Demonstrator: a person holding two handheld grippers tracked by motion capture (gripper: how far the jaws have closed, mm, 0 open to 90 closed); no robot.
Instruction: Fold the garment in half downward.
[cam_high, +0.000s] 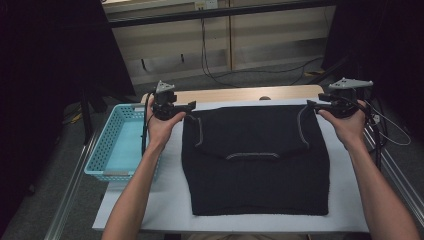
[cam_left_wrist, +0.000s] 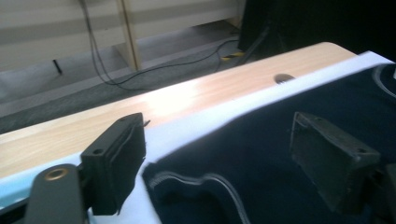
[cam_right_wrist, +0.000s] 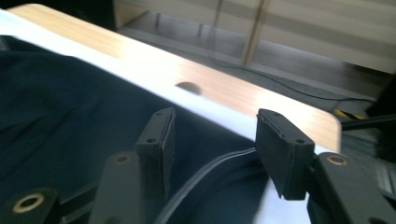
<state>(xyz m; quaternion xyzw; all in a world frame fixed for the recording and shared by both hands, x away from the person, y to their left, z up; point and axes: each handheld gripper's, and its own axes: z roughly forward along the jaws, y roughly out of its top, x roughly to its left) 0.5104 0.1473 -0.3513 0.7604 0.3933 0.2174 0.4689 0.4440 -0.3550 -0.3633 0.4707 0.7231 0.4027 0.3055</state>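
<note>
High view: the dark garment (cam_high: 255, 160) lies flat on the bench (cam_high: 160, 200), my left tool (cam_high: 190, 106) and right tool (cam_high: 312, 104) at its 2 far corners. Left tool view: jaws released, straddling the corner. Right tool view: jaws released over the piped edge.

table (cam_high: 235, 94) – pale wood | white sheet (cam_high: 165, 200) covers it | dark folded garment (cam_high: 255, 165) – lies on sheet

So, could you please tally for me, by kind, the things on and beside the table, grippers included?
Dark folded garment: 1
Light blue basket: 1
White table cover: 1
Hand-held grippers, left gripper and right gripper, both open: 2
Total: 5
</note>
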